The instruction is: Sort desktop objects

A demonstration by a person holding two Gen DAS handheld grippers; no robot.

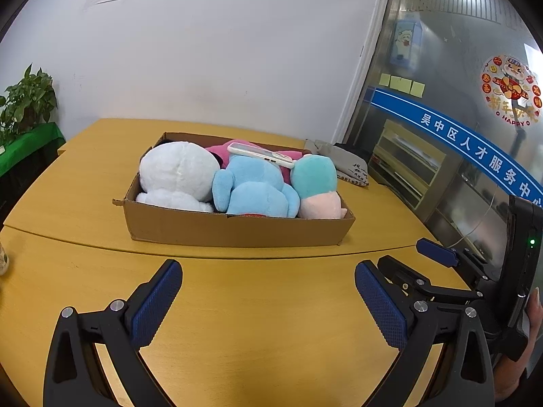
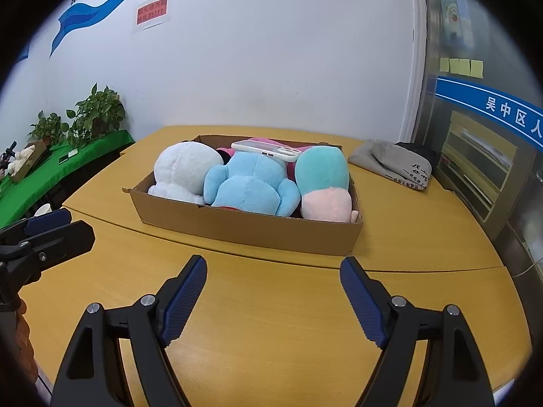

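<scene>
My left gripper (image 1: 268,295) hangs over the near edge of the table (image 1: 237,322), its jaws wide apart with nothing between them, and my right gripper (image 2: 273,291) beside it is just as open and empty. Toward the far edge sits the cardboard box (image 2: 251,229), packed with a white plush (image 2: 186,169), a blue plush (image 2: 251,186) and a teal-and-pink plush (image 2: 322,183). What looks like a phone (image 2: 268,151) lies on top

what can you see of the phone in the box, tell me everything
The phone lies back side up and roughly flat on top of the plush toys in the cardboard box. It wears a white or clear glossy case with rounded corners. It rests on the blue plush and pink plush, one end nearing the teal plush. Neither gripper touches it.
</scene>
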